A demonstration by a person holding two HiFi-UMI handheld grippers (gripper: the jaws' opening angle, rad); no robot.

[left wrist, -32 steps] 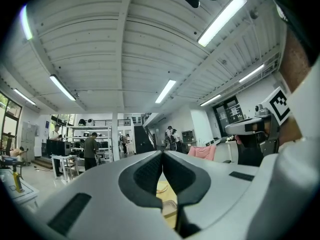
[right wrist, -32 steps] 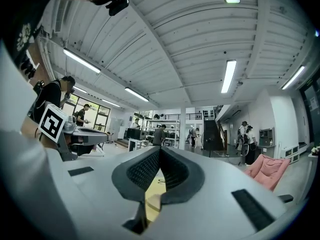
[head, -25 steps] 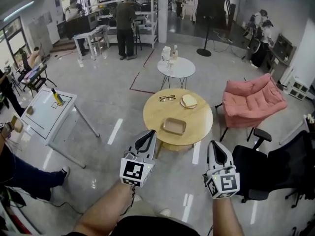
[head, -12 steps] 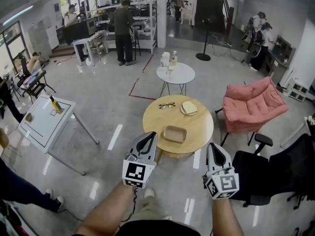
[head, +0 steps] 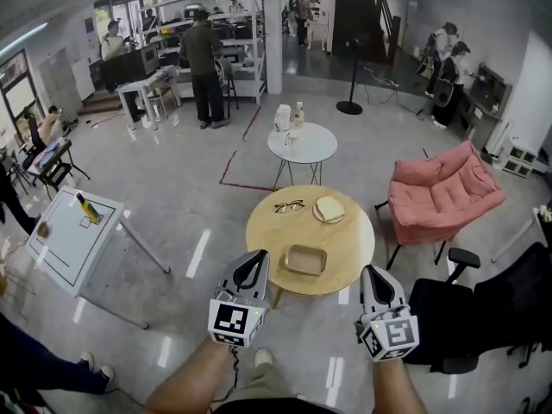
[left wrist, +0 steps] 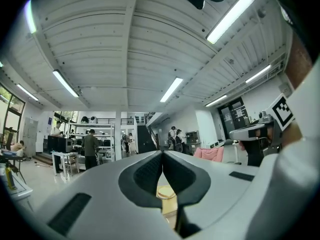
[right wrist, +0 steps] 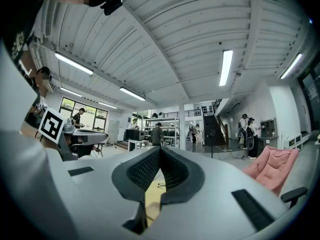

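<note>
Left gripper (head: 256, 261): jaws pressed together, empty | right gripper (head: 373, 274): same, nothing pinched | both held short of round worktop (head: 263, 231), seemingly out of reach | wooden tray (head: 305, 260) lay on its near side, between them | glasses (head: 289, 205) and bread plate (head: 329, 209) behind.

Round wooden table (head: 267, 234) at centre, on glossy grey floor (head: 194, 192). On it: shallow wooden tray (head: 305, 260) at near edge, glasses (head: 289, 205) far left, plate with bread (head: 329, 209) far right, just beside glasses. Small white round table (head: 316, 147) farther back, carrying white jug (head: 283, 117) and bottle (head: 298, 113). White square table (head: 67, 250) at left, yellow item (head: 84, 207) lying at far corner.
</note>
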